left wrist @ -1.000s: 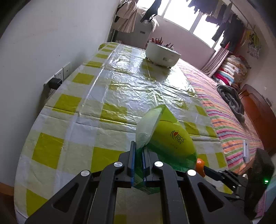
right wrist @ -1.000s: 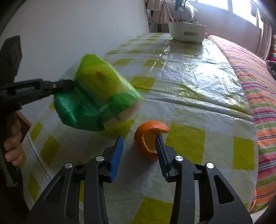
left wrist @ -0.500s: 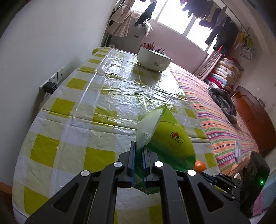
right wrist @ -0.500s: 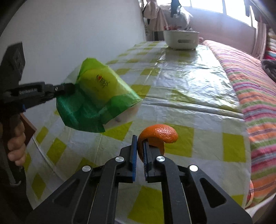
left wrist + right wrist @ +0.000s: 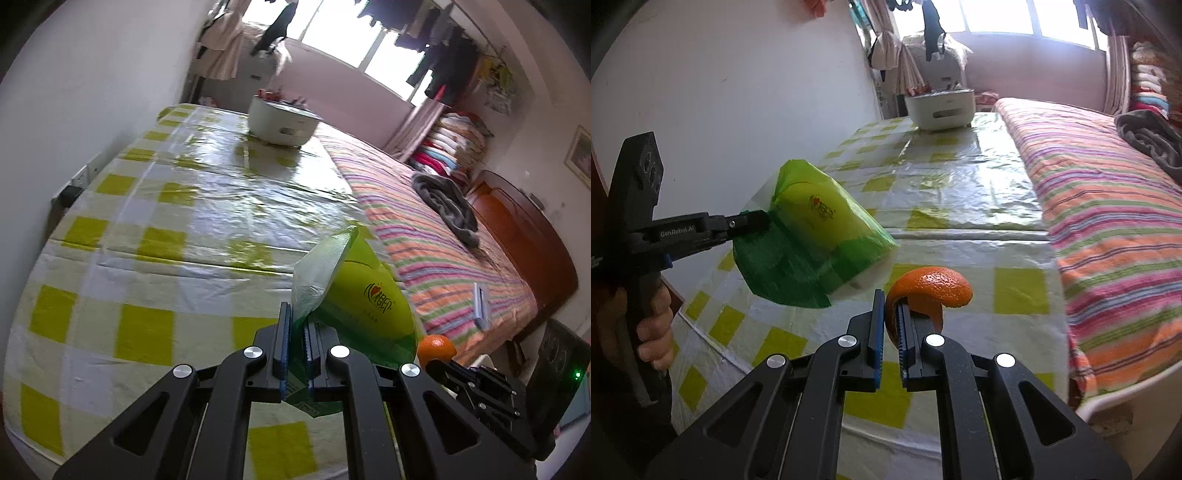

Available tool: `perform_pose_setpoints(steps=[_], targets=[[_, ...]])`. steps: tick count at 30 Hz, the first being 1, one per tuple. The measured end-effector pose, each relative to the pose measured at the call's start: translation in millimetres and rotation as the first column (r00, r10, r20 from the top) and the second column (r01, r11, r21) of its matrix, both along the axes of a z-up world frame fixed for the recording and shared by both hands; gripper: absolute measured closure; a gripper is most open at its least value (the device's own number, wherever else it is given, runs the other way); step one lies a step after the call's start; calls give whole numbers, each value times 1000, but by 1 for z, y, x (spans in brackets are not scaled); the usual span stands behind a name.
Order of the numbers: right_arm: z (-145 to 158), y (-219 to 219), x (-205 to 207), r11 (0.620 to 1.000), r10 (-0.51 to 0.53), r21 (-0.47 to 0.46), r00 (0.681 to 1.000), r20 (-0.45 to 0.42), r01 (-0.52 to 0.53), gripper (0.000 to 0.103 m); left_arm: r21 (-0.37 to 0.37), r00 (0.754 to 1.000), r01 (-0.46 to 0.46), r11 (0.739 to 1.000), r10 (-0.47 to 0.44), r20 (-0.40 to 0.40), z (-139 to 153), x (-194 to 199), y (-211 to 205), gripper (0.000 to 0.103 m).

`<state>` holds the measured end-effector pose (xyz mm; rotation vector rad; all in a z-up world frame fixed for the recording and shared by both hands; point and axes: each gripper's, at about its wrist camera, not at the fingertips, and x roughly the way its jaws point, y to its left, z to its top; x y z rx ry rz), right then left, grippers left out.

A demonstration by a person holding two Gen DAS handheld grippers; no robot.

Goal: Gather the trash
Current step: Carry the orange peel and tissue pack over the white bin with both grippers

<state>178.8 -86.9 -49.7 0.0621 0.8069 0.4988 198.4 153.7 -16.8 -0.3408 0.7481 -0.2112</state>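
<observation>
The left gripper (image 5: 297, 345) had its jaws clamped on the edge of a green plastic bag (image 5: 354, 295), and there it hung, low and centre in the left wrist view, lifted clear of the table (image 5: 155, 236) with its yellow-checked cover. Something yellow with a red logo bulged inside that bag (image 5: 816, 240), plain to see from the right wrist view, where it sat at middle left, held out sideways by the black tool, a hand (image 5: 646, 325) wrapped round the grip at the left edge. Just to the right of it and a touch lower, the right gripper (image 5: 892, 338) had its jaws pinched together on a curl of orange peel (image 5: 931, 291), held up off the table, near the bag's open side but not touching it. From the left wrist view that peel (image 5: 436, 347) peeked out at lower right, just beside the bag. Far back on the table, upper centre, stood a white pot (image 5: 280, 122). Along the right of both views ran the bed (image 5: 1108, 229) with its striped cover, a grey blanket (image 5: 447, 206) heaped on it.
</observation>
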Motion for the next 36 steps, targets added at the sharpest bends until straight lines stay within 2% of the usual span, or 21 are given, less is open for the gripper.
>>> perform_pose_setpoints(steps=[8,16,25,36], targets=[[12,-49,-9,997,-78,5,996,34,77,97,3,997,76,997,-76,21,6,-7,-43,97],[11,-100,-32,985,-174,21,984,39,173,97,8,987,156,988,-156,29,7,-14,-86,97],[17,-129,-49,972,-233,31,971,58,232,97,26,969,244,969,-245,27,5,-22,-137,97],[17,-166,-68,952,-305,48,950,71,303,97,58,949,311,949,-313,27,4,-34,-175,97]])
